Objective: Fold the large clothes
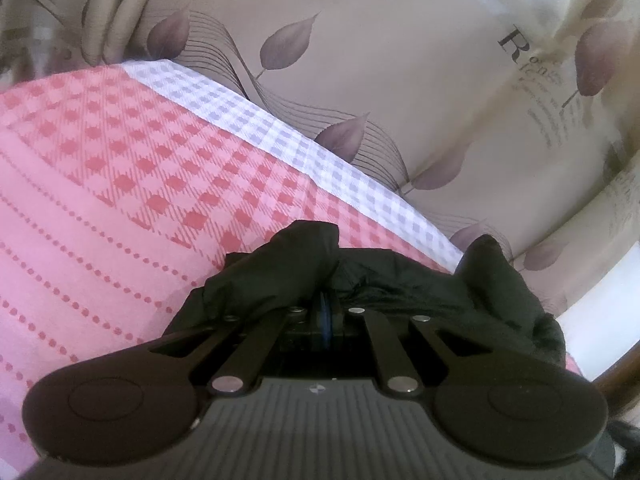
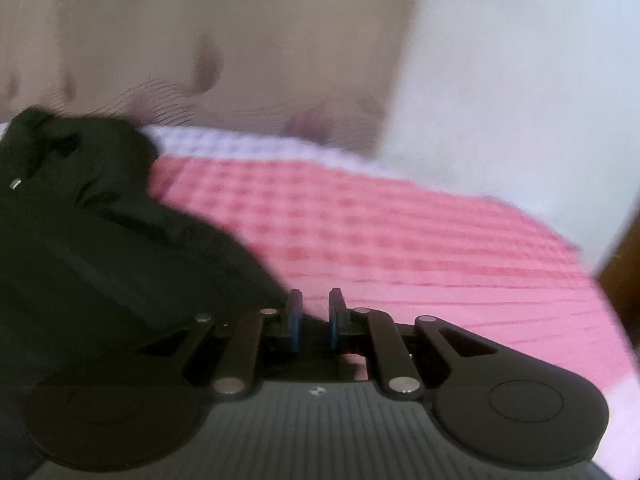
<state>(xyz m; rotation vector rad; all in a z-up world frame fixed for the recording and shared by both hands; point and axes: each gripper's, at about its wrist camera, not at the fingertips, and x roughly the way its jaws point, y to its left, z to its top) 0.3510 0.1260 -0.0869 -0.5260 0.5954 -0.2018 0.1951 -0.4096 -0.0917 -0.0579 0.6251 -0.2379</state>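
A black garment (image 1: 400, 280) is bunched over my left gripper (image 1: 326, 304), which is shut on its fabric above the pink checked bedspread (image 1: 120, 184). The fingertips are mostly hidden by the cloth. In the right wrist view the same black garment (image 2: 100, 220) lies heaped at the left on the bedspread (image 2: 400, 240). My right gripper (image 2: 316, 316) is open with a small gap between its blue pads (image 2: 295, 320), beside the garment's edge and holding nothing. This view is blurred.
A beige curtain with purple leaves (image 1: 360, 60) hangs behind the bed. The bedspread has a white-lilac checked border (image 1: 280, 136) at its far edge. A white wall (image 2: 520, 100) stands to the right, with dark wood (image 2: 624, 280) at the far right.
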